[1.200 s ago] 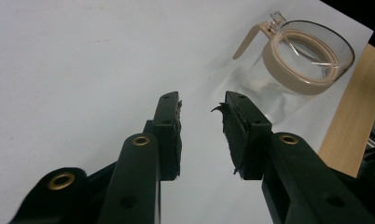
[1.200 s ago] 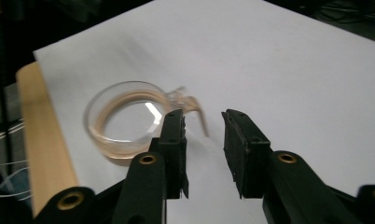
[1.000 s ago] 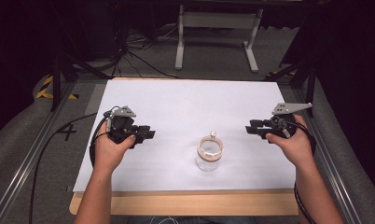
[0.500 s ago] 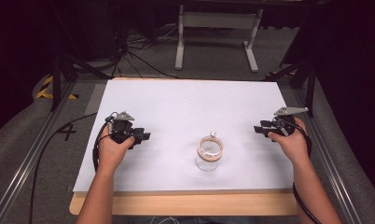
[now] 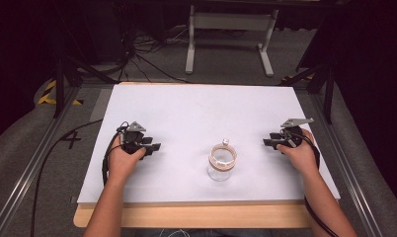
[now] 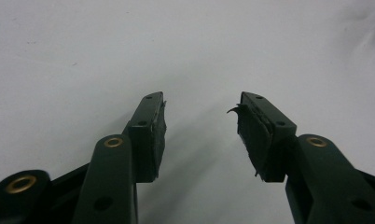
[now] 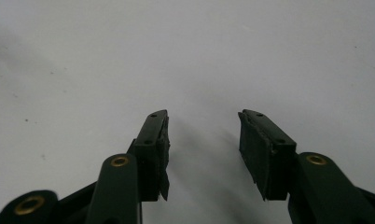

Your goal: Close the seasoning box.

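Both your hands sit lower than they did a second ago. In the high view the left claw (image 5: 152, 146) and the right claw (image 5: 269, 142) were held above the white sheet; now each rests down close to it, on either side of the glass jar (image 5: 222, 162).

Their spread has changed as well. The left claw's jaws have just been opening, and in the left gripper view its pads (image 6: 158, 135) stand well apart with bare white sheet between them. The right claw's jaws have just been opening too, and in the right gripper view its pads (image 7: 254, 147) are spread wide over the same blank surface. Neither claw is pinching anything.

The jar has not shifted. It stands upright on the bench (image 5: 196, 217), between your two hands and a little nearer your edge than they are, well apart from both claws. Its mouth is open at the top, and a small pale thing (image 5: 226, 141) lies just beyond it, too small to identify.

As I read it, you have settled into a ready stance: both claws low, wide and pointing inward at the jar. No grasp has begun. Whichever hand goes first must cross bare sheet to reach the jar, and its jaws look wide enough to take the glass wall or rim.
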The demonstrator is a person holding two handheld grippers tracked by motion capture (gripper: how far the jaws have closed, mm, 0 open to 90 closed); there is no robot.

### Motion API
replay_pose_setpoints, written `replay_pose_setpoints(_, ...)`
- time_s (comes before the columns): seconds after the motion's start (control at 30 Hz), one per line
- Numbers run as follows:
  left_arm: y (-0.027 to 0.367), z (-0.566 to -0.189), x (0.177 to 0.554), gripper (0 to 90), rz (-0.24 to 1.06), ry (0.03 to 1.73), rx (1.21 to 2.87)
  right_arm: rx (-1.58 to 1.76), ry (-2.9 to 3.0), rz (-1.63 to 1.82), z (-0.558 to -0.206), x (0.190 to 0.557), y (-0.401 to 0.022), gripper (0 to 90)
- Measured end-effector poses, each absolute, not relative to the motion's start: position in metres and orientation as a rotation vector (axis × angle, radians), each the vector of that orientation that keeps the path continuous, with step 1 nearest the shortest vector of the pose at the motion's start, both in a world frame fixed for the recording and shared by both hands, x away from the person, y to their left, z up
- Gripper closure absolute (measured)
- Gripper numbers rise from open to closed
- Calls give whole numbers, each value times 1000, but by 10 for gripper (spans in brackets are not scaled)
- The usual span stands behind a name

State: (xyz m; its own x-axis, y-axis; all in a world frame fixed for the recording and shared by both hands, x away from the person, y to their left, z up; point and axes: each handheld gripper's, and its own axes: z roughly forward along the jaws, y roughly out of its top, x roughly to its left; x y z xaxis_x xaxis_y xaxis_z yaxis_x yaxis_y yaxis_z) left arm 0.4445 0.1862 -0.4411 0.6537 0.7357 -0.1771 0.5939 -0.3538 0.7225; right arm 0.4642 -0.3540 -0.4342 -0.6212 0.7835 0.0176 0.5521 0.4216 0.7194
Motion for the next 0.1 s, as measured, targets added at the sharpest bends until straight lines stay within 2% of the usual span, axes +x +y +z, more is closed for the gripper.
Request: replay_pose_setpoints(0.1,187,-439,444,487,243,1045,2048,1154,2356,1031,-432,463,-352,525)
